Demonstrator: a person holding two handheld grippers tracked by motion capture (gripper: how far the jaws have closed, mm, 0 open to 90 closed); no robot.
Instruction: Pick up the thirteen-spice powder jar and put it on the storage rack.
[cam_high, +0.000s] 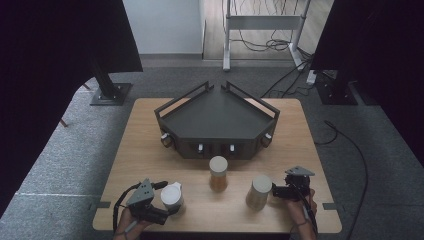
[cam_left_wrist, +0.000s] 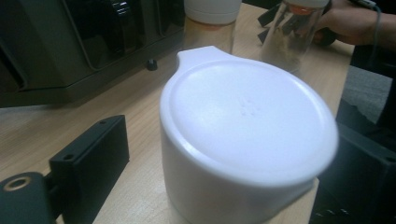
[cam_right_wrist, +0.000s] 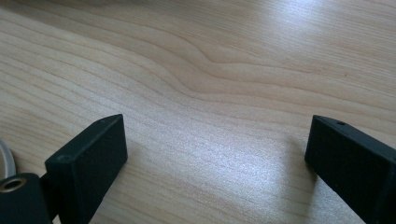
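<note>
A jar with a wide white lid stands upright near the table's front left. My left gripper has a jaw on each side of it. A strip of bare wood shows between the left jaw and the jar wall, so the pads do not press. A second jar with brownish contents stands at mid table. A third jar is at the front right. Just right of it, my right gripper is open over bare wood, with nothing between its jaws.
A dark corner-shaped shelf tray with raised rails and small knobs on its front occupies the back half of the wooden table. Dark curtains flank the scene, and cables and stand feet lie on the floor behind.
</note>
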